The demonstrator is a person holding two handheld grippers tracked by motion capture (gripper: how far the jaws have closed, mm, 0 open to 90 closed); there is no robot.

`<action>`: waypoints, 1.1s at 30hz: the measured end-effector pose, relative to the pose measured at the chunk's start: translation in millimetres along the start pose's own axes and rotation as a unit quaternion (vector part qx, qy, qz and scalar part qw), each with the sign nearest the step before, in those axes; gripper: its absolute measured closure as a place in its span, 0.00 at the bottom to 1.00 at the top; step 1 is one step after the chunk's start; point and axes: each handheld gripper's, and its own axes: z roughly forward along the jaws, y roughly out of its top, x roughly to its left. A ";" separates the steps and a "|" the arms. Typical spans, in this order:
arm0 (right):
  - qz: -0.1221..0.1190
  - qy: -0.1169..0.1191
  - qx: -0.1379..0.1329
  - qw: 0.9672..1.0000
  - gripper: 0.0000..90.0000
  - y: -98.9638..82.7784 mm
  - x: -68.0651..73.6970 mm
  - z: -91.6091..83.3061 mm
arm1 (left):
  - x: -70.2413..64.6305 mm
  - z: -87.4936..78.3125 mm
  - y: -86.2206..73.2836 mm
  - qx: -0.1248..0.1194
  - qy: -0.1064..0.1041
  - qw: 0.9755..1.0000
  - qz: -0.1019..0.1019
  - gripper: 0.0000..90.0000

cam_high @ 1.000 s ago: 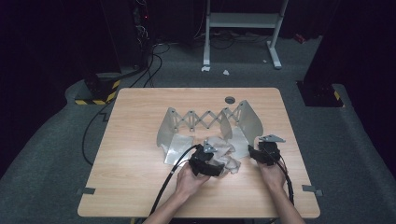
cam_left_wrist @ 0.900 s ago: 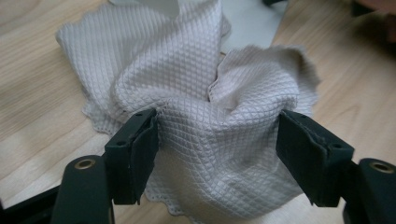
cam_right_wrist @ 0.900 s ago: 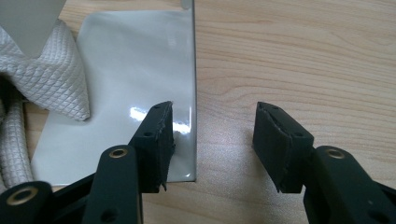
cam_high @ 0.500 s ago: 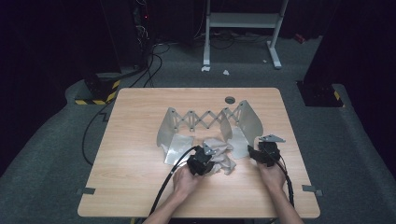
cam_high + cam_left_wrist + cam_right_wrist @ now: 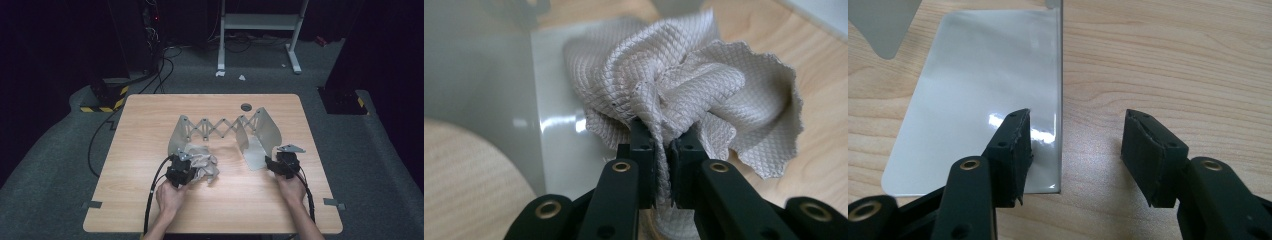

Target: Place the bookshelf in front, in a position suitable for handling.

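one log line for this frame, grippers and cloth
left gripper: shut on cloth | right gripper: open, fingers straddling metal rack plate edge | cloth: bunched by rack's left plate

My left gripper point(image 5: 186, 169) has just closed its jaws on a fold of the crumpled grey waffle-weave cloth point(image 5: 684, 95), which is now pinched between the pads. With it I have dragged the cloth across the table point(image 5: 150, 120) from the middle of the near side toward the left edge, so the bundle now lies against the left end plate of the accordion rack point(image 5: 180, 135), well apart from the right one.
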 end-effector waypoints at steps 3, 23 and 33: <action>-0.001 0.000 0.000 1.000 0.51 -0.2 0.0 -0.1 | -2.2 -2.6 20.4 -0.024 0.000 1.000 -0.009 0.92; 0.000 0.001 0.000 1.000 0.51 -0.3 0.8 -0.3 | -7.3 -9.8 85.6 -0.067 0.003 0.998 0.004 0.92; -0.005 0.005 0.000 1.000 0.51 -0.1 2.4 -0.1 | -6.5 25.0 66.6 -0.013 0.014 1.000 0.008 0.92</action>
